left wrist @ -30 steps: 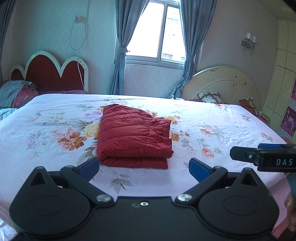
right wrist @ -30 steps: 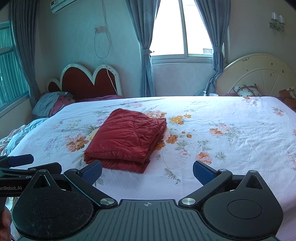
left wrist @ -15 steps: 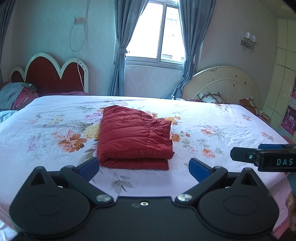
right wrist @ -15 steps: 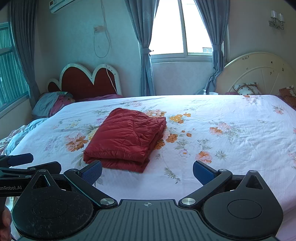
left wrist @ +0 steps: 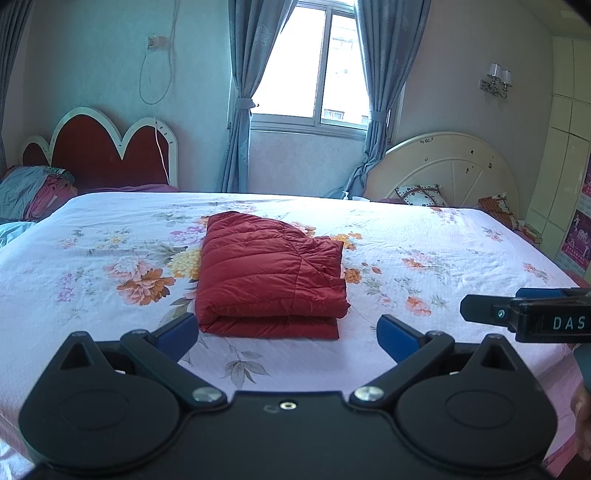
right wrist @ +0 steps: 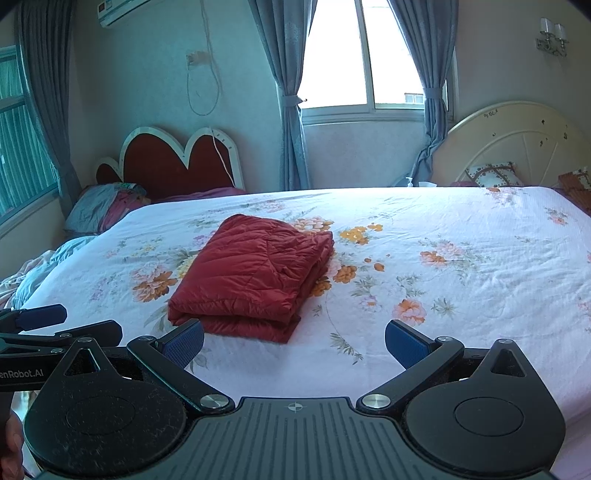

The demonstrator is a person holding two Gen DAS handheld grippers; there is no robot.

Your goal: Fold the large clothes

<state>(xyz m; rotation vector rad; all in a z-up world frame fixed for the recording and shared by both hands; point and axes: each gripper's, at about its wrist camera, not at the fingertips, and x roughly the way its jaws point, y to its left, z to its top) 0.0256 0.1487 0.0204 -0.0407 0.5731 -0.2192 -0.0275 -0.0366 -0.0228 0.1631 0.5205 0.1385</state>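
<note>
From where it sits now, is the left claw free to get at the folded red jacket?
Probably yes: the left claw is open and empty, the folded red jacket lies just ahead on the bed, nothing between.

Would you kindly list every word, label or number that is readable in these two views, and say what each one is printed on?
"DAS": white letters on the right tool, cut off at the left wrist view's right edge.
"enRobot.AI": white letters on the left tool, cut off at the right wrist view's left edge.
Posters by the wardrobe: print too small to read.
Air conditioner label: too blurred to read.
Marks on the cream headboard: unreadable.
</note>
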